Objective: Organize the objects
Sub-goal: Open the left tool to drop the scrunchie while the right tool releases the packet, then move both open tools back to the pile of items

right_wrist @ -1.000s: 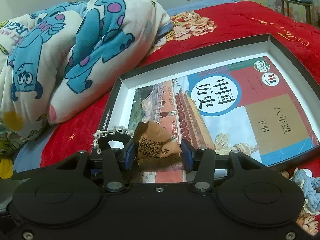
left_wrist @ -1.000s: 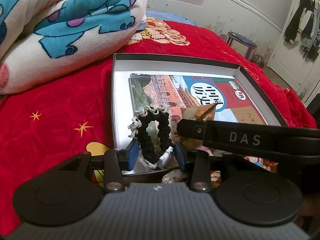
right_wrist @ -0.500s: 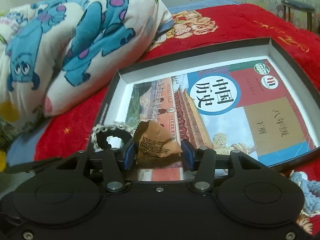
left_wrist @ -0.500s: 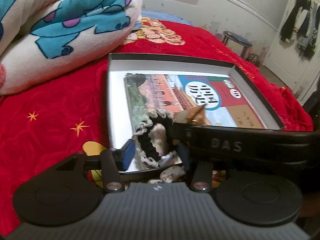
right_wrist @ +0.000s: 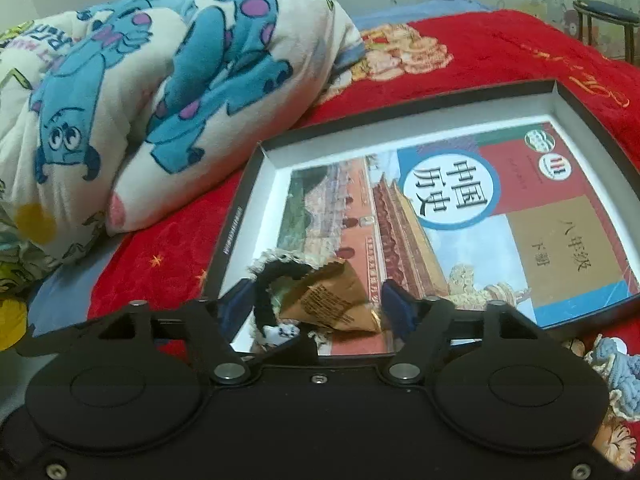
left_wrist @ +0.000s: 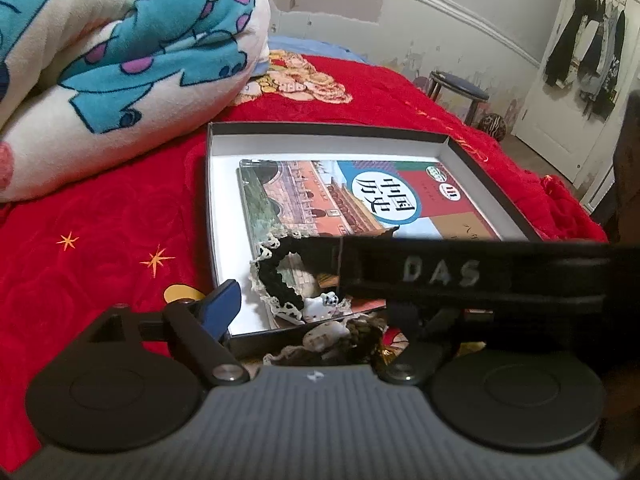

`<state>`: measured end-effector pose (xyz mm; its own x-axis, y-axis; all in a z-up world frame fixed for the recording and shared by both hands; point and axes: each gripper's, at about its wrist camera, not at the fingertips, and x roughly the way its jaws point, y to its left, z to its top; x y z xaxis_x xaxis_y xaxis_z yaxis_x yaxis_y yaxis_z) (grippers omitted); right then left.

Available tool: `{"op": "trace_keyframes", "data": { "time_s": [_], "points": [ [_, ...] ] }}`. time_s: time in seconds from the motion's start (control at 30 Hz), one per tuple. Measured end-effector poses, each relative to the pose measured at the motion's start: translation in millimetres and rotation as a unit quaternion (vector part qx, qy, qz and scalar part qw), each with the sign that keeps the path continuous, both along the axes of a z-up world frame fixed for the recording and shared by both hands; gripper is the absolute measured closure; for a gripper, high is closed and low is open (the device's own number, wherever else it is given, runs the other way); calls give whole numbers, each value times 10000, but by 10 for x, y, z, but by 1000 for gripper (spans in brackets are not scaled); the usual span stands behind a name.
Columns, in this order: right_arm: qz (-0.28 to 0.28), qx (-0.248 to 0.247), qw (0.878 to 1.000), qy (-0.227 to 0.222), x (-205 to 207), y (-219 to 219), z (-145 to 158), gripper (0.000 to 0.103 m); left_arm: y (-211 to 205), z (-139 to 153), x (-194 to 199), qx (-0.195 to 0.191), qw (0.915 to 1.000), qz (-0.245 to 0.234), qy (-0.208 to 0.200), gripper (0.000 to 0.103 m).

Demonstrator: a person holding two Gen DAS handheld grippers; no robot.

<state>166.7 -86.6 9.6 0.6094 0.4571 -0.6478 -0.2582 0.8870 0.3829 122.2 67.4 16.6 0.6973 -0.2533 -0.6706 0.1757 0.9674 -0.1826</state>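
Placement step. The black hair tie (left_wrist: 280,276) and brown packet (right_wrist: 332,304) lie on the book (right_wrist: 460,216) at the near left corner of the box (left_wrist: 332,130). Left claw (left_wrist: 312,312) and right claw (right_wrist: 316,304) are spread, gripping nothing. Withdrawal is judged next.

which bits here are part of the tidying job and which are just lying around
In the job:
- black box
- history textbook inside it
- black lace scrunchie on the book
- brown snack packet between the right gripper fingers
- left gripper

Just there:
- monster-print blanket
- red bedspread
- stool
- hanging clothes
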Motion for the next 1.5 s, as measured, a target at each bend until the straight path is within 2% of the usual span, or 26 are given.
{"op": "trace_keyframes", "data": {
  "time_s": [0.17,0.33,0.7,0.87,1.0,1.17,1.3,1.37,1.43,1.5],
  "points": [
    [-21,224,9996,-149,-94,-34,125,20,23,60,-59,-9,10000,13,-57,14],
    [-95,268,9992,-264,-204,-68,230,18,75,125,-154,197,9996,164,-129,12],
    [-279,483,9967,-584,-582,-214,416,16,269,349,-378,-58,9973,469,-565,11],
    [-478,569,9942,-779,-865,-417,446,15,314,306,-578,-272,9969,503,-537,11],
    [-655,636,9921,-863,-1137,-594,415,15,288,286,-752,-110,9972,483,-554,11],
    [-824,747,9904,-823,-1439,-785,309,15,173,204,-965,-240,9983,215,-490,12],
    [-875,752,9901,-800,-1599,-854,186,15,10,117,-1044,141,9984,-37,-538,12],
    [-839,827,9895,-836,-1648,-860,84,15,-30,50,-1018,247,9989,68,-385,16],
    [-740,807,9906,-818,-1621,-831,-9,15,-21,-28,-989,167,9996,46,-219,18],
    [-719,782,9913,-781,-1596,-811,-72,15,-21,-90,-965,252,9993,177,-225,18]
  ]
}}
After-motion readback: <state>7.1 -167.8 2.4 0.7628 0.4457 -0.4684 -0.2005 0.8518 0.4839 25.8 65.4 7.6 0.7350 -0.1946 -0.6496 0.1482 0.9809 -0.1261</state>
